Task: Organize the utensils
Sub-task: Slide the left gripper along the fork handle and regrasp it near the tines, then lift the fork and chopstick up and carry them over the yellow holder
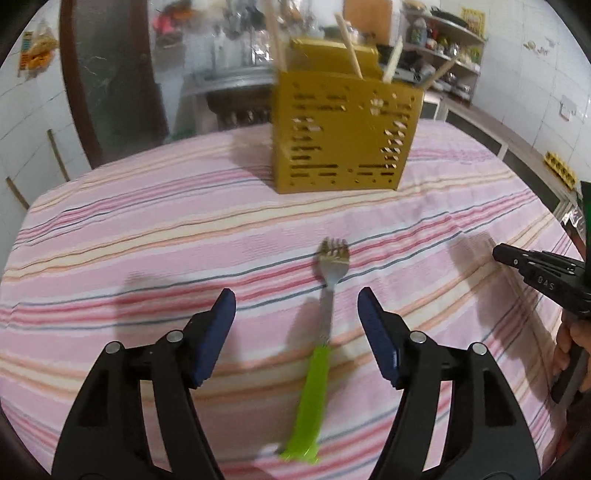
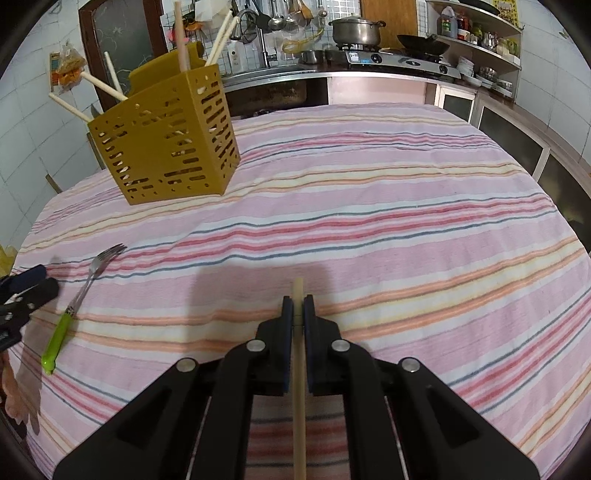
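A fork with a green handle (image 1: 317, 365) lies on the striped tablecloth, tines pointing away; it also shows in the right wrist view (image 2: 74, 302). My left gripper (image 1: 296, 306) is open, its blue pads on either side of the fork's metal neck, just above the cloth. My right gripper (image 2: 298, 306) is shut on a pale wooden chopstick (image 2: 300, 387) that runs lengthwise between its pads. A mustard-yellow slotted utensil holder (image 1: 341, 136) stands at the far side of the table with several chopsticks in it; it also shows in the right wrist view (image 2: 166, 144).
The table wears a pink striped cloth (image 2: 369, 206). Behind it are a kitchen counter with a gas stove (image 2: 391, 59), a pot (image 2: 356, 29) and shelves. The right gripper shows at the right edge of the left wrist view (image 1: 543, 277).
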Motion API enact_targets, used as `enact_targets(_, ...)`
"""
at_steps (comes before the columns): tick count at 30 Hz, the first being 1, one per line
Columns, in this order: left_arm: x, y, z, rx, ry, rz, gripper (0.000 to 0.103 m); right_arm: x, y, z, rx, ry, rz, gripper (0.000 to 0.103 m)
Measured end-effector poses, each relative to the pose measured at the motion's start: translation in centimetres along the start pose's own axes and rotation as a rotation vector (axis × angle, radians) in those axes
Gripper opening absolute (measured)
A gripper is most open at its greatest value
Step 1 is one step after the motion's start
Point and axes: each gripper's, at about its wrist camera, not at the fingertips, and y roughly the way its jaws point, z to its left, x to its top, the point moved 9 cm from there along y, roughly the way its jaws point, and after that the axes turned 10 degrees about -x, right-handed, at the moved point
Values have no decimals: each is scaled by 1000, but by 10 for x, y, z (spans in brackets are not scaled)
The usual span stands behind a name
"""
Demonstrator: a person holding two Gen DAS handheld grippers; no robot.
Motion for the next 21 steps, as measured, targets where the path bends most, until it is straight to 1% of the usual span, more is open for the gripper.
enact_targets(3, 5, 22, -9, -22, 20, 38, 67, 1, 7, -1, 7, 0, 20, 6)
enact_targets(8, 14, 45, -17, -28, 53, 83, 66, 2, 8, 0, 1, -21, 22, 6)
enact_targets(10, 16, 51, -19, -34, 59, 99, 51, 2, 9, 0, 2, -23, 26, 6)
enact_targets(11, 17, 54, -20, -38, 60, 110, 47, 2, 10, 0, 1, -24, 28, 6)
enact_targets(13, 19, 60, -21, -39, 64, 128, 32, 2, 9, 1, 0, -27, 29, 6)
enact_targets(16, 23, 67, -20, -37, 56, 143, 22, 3, 9, 0, -2, -31, 31, 6)
enact_targets(18, 26, 68, -19, -50, 34, 148, 22, 4, 8, 0, -5, -34, 29, 6)
enact_targets(21, 28, 62, -16, -48, 17, 125, 22, 8, 5, 4, -6, -35, 13, 6)
